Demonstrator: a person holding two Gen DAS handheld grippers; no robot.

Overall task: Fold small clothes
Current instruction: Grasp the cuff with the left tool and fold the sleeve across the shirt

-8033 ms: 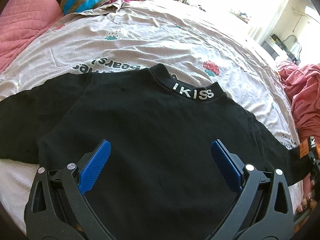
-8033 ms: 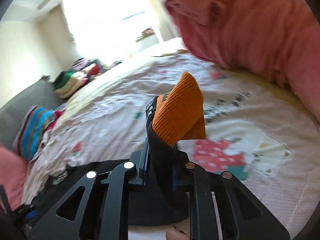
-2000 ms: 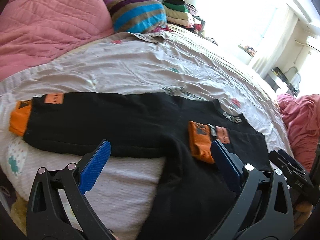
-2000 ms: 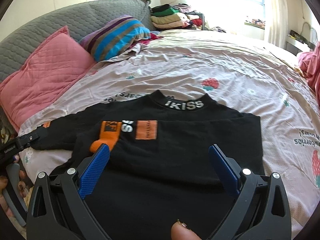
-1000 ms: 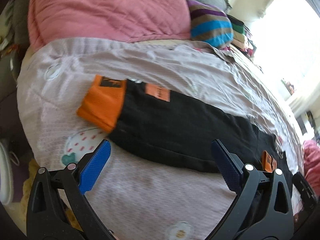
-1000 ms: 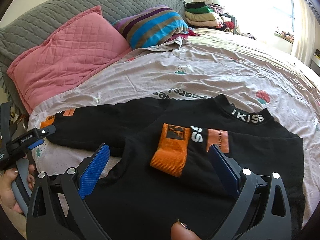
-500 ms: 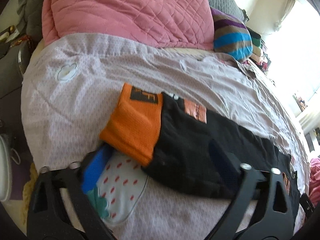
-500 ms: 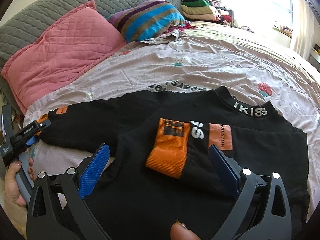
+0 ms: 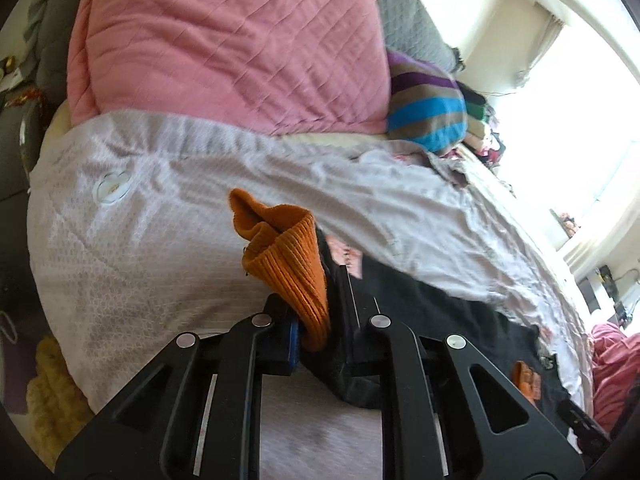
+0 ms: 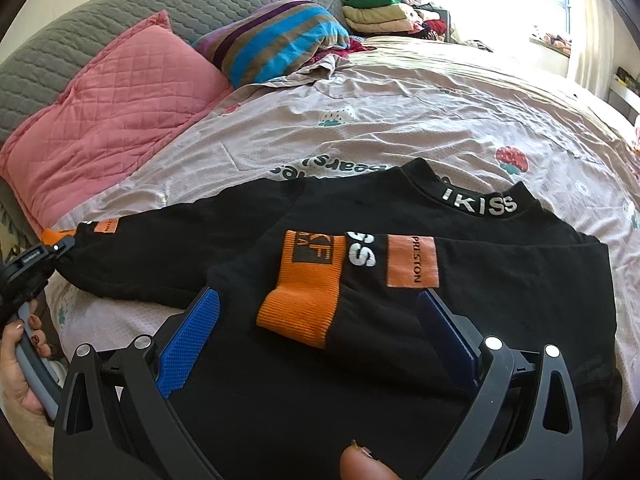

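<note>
One black sweatshirt (image 10: 400,208) on bed (image 10: 440,120); two orange cuffs. Left gripper (image 9: 316,332) just closed, pinching cuff (image 9: 292,264) at 9 o'clock. Right gripper (image 10: 320,340) fingers spread, empty.

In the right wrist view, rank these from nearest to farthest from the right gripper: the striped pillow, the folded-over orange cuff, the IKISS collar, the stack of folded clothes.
1. Folded-over orange cuff: just ahead of the open right gripper, on the black top.
2. IKISS collar: farther up, to the right.
3. Striped pillow: at the headboard, upper centre.
4. Stack of folded clothes: behind the pillow, at the far edge.
</note>
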